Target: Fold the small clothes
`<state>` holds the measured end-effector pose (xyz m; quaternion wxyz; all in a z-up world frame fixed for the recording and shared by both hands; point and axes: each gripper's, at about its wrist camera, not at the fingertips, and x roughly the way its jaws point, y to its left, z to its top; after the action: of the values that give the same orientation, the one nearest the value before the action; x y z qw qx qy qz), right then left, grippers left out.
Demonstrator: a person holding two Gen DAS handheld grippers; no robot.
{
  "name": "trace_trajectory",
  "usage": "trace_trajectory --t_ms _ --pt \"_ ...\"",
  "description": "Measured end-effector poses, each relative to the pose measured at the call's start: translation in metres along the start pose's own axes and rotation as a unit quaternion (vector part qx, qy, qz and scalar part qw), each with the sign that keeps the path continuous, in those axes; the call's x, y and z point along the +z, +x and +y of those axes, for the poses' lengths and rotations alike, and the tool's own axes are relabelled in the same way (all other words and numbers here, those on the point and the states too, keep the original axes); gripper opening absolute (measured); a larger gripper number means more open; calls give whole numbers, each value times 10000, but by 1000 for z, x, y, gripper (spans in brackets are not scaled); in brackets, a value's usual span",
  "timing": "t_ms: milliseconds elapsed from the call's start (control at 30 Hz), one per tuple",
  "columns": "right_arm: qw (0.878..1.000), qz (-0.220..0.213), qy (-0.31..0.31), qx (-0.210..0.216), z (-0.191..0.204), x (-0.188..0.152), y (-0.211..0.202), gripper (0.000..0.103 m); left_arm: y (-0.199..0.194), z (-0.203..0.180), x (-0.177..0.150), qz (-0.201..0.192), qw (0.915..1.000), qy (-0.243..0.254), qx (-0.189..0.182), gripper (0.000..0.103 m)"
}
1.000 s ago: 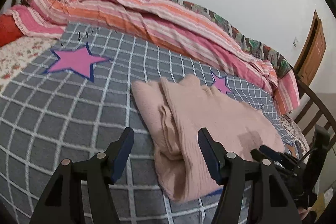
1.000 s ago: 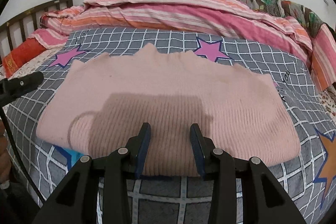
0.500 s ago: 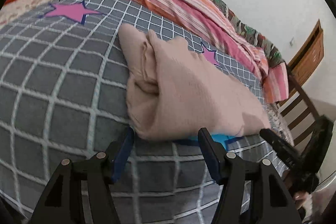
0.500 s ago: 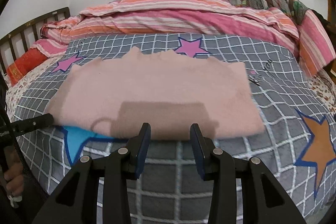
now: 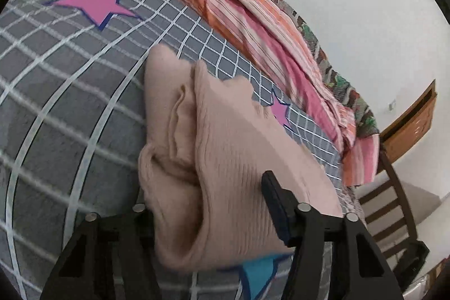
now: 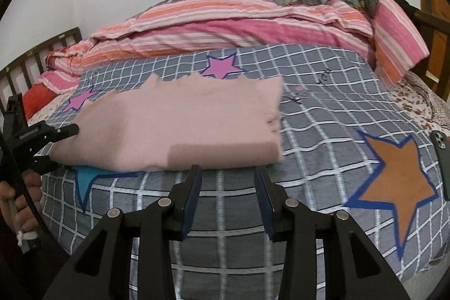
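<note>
The left gripper [image 5: 208, 204] has its jaws closing around the near corner of the folded pink sweater [image 5: 225, 159]; one finger lies on top of the knit, the other is hidden beneath the fold, and whether the pads already press on it cannot be told. In the right wrist view the same left gripper [image 6: 63, 144] reaches in at the sweater's left end, held by a hand [image 6: 19, 201] at the picture's edge. The right gripper [image 6: 227, 187] hangs just in front of the sweater's near edge with its jaws apart and nothing between them. The sweater [image 6: 180, 125] lies folded into a long rectangle on the bed, on a grey checked blanket [image 6: 323, 117] printed with pink, blue and orange stars. Behind it a striped pink and orange quilt [image 6: 225, 24] is bunched along the wall. A phone [image 6: 443, 156] lies at the blanket's right edge, well apart from the sweater.
</note>
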<state>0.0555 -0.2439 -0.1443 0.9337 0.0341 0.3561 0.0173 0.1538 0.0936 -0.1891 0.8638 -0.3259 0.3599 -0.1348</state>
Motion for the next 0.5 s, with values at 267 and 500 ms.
trace_trajectory --t_ms 267,500 --pt "9996 -108 148 -229 -35 15 2 38 16 -22 25 -116 9976 185 660 23" --pt "9985 -306 350 -284 -66 45 10 38 8 -74 40 -349 9897 914 1046 19"
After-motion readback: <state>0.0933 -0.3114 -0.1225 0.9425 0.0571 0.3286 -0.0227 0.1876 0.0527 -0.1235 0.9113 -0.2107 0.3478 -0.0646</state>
